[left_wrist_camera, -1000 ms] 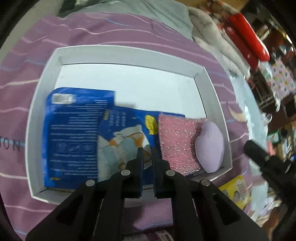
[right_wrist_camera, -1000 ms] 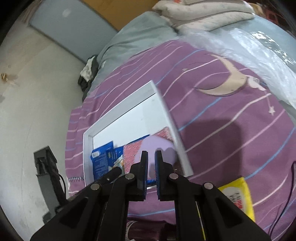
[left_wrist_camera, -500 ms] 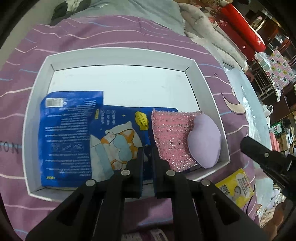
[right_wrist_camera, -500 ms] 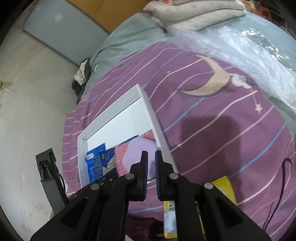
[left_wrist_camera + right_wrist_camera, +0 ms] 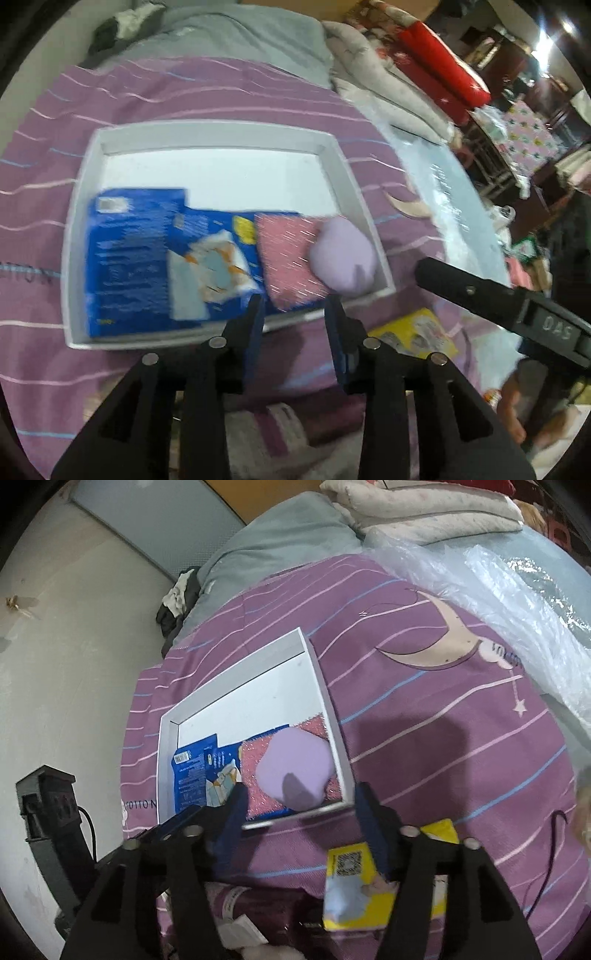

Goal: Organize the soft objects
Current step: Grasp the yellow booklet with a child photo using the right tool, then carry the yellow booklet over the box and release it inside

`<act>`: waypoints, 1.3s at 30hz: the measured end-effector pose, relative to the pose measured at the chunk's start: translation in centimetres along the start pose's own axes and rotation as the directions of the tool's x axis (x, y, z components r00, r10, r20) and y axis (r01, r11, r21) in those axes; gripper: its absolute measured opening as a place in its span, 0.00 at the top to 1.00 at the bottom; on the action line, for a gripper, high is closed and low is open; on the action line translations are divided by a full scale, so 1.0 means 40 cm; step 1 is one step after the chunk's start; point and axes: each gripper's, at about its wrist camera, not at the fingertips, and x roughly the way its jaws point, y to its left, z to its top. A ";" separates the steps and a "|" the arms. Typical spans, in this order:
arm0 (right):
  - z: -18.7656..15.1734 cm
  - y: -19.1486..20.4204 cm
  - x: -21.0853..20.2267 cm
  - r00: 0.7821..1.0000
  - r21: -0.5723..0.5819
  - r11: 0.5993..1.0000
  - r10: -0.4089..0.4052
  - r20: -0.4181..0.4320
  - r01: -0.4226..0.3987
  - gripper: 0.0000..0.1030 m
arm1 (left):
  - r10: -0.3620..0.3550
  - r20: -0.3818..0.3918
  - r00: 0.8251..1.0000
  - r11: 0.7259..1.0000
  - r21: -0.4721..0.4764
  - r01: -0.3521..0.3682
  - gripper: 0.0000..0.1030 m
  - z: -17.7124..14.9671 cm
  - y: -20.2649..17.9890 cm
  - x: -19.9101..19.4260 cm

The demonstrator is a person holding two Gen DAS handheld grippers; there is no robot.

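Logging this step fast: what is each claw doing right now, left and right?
Left claw: jaws opening, nothing between them.
Right claw: jaws opening, nothing held; the near edge of the white tray shows in the gap.

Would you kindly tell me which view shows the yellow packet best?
The right wrist view: the yellow packet lies close and sharp on the bedspread, partly behind a gripper finger. The left wrist view shows it smaller, blurred, partly hidden.
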 end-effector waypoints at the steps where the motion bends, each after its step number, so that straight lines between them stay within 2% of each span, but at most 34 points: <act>1: -0.002 -0.005 -0.005 1.000 -0.009 1.000 -0.008 -0.004 0.008 0.33 | -0.026 -0.026 0.999 1.000 0.000 0.026 0.66 -0.002 -0.009 0.007; 5: -0.012 -0.040 -0.024 0.998 -0.023 0.998 -0.054 -0.022 0.054 0.32 | -0.039 -0.081 0.996 0.999 0.021 0.041 0.66 -0.009 -0.047 0.038; 13: -0.012 -0.124 -0.034 0.996 0.074 0.995 -0.070 -0.051 0.074 0.32 | -0.051 -0.141 0.989 0.997 0.041 0.058 0.66 -0.025 -0.099 0.076; 20: -0.036 -0.124 -0.020 0.990 0.025 0.998 -0.061 -0.126 0.065 0.32 | -0.128 -0.208 0.970 0.990 0.027 0.136 0.66 -0.038 -0.135 0.107; 26: -0.051 -0.143 -0.021 0.983 0.004 0.994 -0.106 -0.147 0.108 0.32 | -0.107 -0.273 0.956 0.991 0.044 0.123 0.66 -0.052 -0.178 0.150; 31: -0.050 -0.152 -0.012 0.984 0.014 0.998 -0.064 -0.166 0.067 0.32 | -0.083 -0.280 0.956 0.995 0.025 0.094 0.65 -0.055 -0.176 0.169; 34: -0.051 -0.150 -0.001 0.979 0.008 0.996 -0.091 -0.183 0.094 0.32 | -0.105 -0.302 0.948 0.994 -0.006 0.108 0.64 -0.059 -0.162 0.176; 39: -0.051 -0.153 0.002 0.978 0.015 0.995 -0.090 -0.187 0.095 0.32 | -0.146 -0.338 0.930 0.989 -0.066 0.131 0.62 -0.059 -0.127 0.166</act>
